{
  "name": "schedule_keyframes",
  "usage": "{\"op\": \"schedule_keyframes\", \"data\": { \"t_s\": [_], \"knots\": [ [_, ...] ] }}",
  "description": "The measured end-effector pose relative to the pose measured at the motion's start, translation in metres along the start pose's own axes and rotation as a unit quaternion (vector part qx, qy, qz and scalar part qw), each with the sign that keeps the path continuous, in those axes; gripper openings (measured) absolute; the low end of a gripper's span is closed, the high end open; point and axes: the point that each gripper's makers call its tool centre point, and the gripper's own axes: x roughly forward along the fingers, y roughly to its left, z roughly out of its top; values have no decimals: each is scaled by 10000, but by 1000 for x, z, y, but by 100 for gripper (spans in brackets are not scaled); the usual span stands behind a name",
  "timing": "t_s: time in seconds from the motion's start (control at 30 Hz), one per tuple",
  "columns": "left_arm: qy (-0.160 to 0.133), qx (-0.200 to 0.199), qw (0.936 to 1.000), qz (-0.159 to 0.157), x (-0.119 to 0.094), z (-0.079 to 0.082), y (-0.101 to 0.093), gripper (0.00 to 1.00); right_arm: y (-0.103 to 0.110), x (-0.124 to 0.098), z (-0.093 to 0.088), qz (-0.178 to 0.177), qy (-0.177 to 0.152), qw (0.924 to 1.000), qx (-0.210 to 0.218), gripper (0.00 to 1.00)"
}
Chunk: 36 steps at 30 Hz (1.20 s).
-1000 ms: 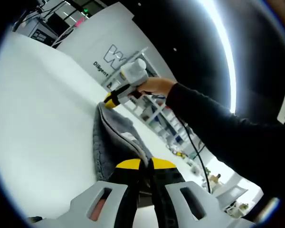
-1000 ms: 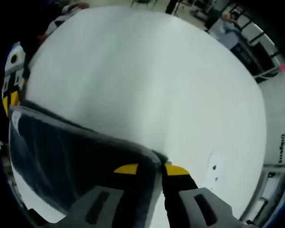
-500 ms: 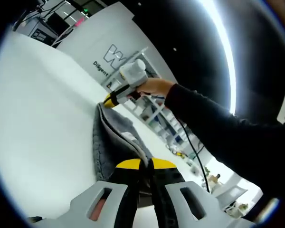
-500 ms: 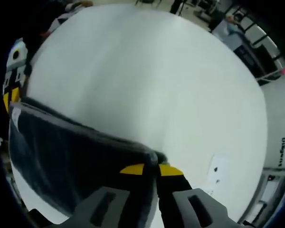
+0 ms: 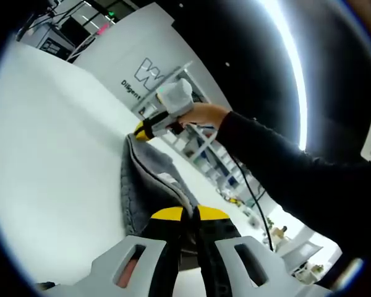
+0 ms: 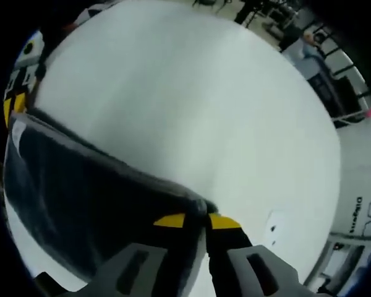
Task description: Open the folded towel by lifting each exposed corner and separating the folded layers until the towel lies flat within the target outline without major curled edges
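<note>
Towel [image 5: 145, 185], grey, hangs stretched above the white tabletop [image 5: 55, 154], held at two corners. Left gripper [image 5: 184, 215] has its fingers clamped on the near corner; right gripper [image 6: 205, 218] likewise pinches the opposite corner, a person's hand [image 5: 201, 114] holding it. No containers noted.

Right tool [image 6: 205, 219] jaws closed tighter on towel [image 6: 93, 198], seemingly.
</note>
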Motion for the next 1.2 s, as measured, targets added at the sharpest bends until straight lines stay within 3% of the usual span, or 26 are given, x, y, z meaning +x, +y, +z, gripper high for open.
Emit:
{"op": "schedule_keyframes", "data": {
  "t_s": [0.23, 0.43, 0.6, 0.8, 0.97, 1.2],
  "knots": [
    [-4, -2, 10000, 3, 1, 0, 1, 5, 2, -19, 2, -88, -195, 9993, 299, 1],
    [-16, 9, 10000, 8, 4, 1, 3, 5, 5, -23, 0, -148, -334, 9986, 372, 2],
    [-20, 17, 10000, 11, 3, 0, 3, 5, 15, -18, 3, -127, -306, 9992, 235, 2],
    [-26, 25, 10000, 10, 1, 0, 2, 5, 15, -11, 12, -227, -343, 9991, -60, 8],
    [-23, 22, 10000, 4, 1, 0, 1, 5, 19, 0, 15, -225, -297, 9980, -503, 10],
    [-27, 13, 10000, -3, 0, -1, 0, 5, 22, 3, 16, -197, -347, 9973, -617, 2]
  ]
}}
